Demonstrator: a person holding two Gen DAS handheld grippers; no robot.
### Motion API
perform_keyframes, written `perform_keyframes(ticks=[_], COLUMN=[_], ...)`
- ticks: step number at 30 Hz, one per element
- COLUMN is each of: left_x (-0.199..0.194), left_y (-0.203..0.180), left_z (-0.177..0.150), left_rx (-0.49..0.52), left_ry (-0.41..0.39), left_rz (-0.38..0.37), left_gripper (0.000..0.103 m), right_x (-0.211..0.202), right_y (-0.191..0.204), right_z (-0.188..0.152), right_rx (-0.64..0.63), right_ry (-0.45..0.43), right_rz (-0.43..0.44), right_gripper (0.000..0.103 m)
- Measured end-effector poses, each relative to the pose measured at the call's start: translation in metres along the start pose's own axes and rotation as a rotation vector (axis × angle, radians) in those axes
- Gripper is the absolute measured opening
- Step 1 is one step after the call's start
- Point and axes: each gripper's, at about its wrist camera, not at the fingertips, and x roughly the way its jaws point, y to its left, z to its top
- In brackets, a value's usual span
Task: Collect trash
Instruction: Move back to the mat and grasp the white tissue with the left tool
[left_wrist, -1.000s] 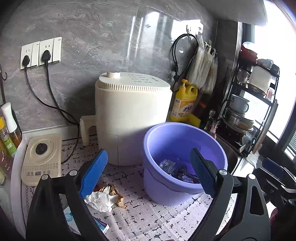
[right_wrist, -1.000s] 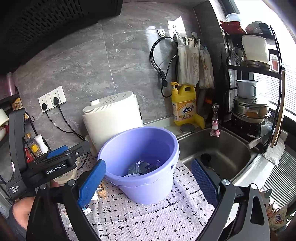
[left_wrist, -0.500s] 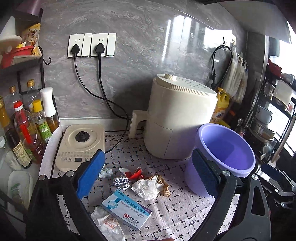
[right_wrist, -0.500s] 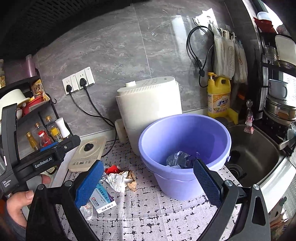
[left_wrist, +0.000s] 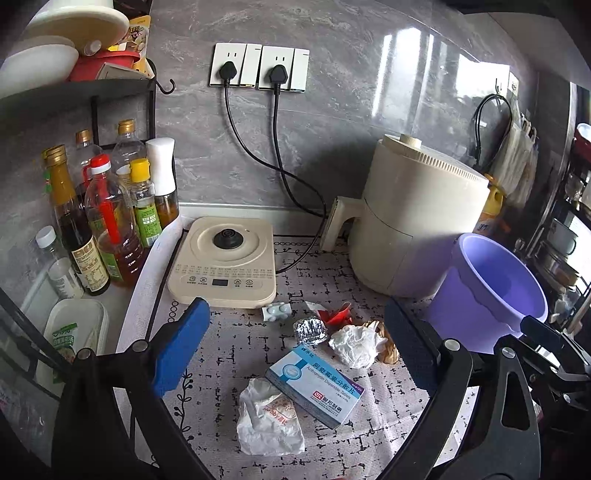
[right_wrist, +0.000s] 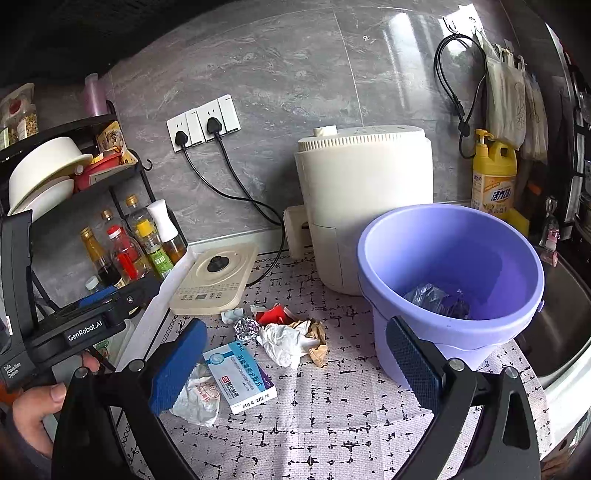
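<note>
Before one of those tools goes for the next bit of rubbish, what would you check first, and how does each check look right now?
1. Left tool open, holding nothing: ok.
2. Right tool open, holding nothing: ok.
3. Purple bucket upright, mouth unobstructed, room inside: ok.
4. Rubbish within view: medicine box, white wrapper, foil ball, crumpled tissue lie on the mat: ok.
5. Power cords away from the pile: ok.
6. Which item is targeted next: cannot tell.

I see a cream air fryer (left_wrist: 417, 225) against the grey wall. To its left sits a flat induction cooker (left_wrist: 223, 260), then sauce bottles (left_wrist: 107, 218); a yellow detergent jug (right_wrist: 494, 177) stands on its right.
</note>
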Motion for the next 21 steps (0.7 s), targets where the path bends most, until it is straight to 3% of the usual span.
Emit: perform_keyframes(ticks=[12,21], left_x=[0.0,0.005], left_y=[0.04,0.053], left_z=[-0.035,-0.058], left_rx=[-0.105,-0.147], left_ry=[0.075,0.132], left_rz=[0.094,0.111], left_gripper=[0.093,0.075], right_x=[0.032,0.052], right_y=[0.02,0.025], right_z=[-0.016,-0.033], right_rx=[-0.048,-0.061], right_ry=[0.094,0.162], right_rz=[0.084,0.109], right_gripper=[0.095,0.095])
